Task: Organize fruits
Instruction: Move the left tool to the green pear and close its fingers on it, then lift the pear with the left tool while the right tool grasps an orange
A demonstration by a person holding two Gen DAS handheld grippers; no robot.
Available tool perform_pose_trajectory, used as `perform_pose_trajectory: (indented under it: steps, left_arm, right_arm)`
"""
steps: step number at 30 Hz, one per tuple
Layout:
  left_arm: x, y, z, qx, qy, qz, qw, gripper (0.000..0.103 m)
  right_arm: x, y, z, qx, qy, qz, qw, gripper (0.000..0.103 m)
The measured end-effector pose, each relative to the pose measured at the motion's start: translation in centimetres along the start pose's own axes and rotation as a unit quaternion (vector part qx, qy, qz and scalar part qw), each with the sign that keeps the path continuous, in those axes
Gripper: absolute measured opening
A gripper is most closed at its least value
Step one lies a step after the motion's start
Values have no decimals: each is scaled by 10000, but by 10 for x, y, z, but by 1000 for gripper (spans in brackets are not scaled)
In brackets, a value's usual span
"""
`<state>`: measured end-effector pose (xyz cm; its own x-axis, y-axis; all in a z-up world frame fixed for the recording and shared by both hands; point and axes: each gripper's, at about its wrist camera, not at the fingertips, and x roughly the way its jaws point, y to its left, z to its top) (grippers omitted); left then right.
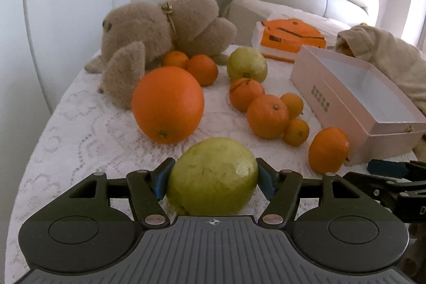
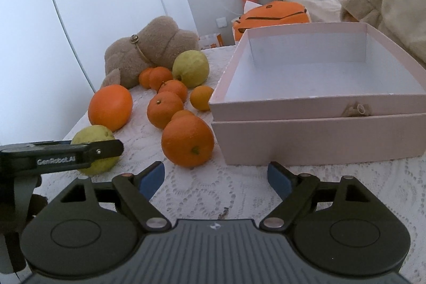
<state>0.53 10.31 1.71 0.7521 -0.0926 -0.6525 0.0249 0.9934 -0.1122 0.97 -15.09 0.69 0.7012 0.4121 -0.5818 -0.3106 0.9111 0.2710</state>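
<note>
A yellow-green round fruit (image 1: 213, 172) (image 2: 91, 133) rests on the lace cloth between the blue pads of my left gripper (image 1: 213, 176). The pads stand right at its two sides without visibly squeezing it. My right gripper (image 2: 215, 175) is open and holds nothing. An orange (image 2: 187, 141) (image 1: 328, 149) lies just ahead of it and slightly left, beside the near corner of the pink box (image 2: 319, 140) (image 1: 332, 95), whose inside is bare. A big orange (image 1: 167, 104) (image 2: 110, 107), a second green fruit (image 1: 246, 64) (image 2: 190, 68) and several small mandarins (image 1: 267, 116) lie further back.
A brown plush toy (image 1: 159, 28) (image 2: 149, 52) lies at the far left of the cloth (image 1: 80, 124). An orange-and-white bag (image 1: 290, 37) and a beige garment (image 1: 386, 49) sit behind the box. A white wall is on the left and a cream headboard behind.
</note>
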Motion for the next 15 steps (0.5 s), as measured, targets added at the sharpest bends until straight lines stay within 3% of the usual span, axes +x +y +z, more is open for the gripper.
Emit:
perform_pose_trajectory:
  steps: [7, 15]
  left_arm:
    - [-15, -12, -12, 269, -22, 93, 9996, 69]
    - [-33, -8, -27, -169, -239, 112, 9995, 69]
  right_arm:
    - [0, 0, 1, 3, -1, -10, 10000, 86]
    - [0, -12, 10, 378, -85, -613, 9974, 86]
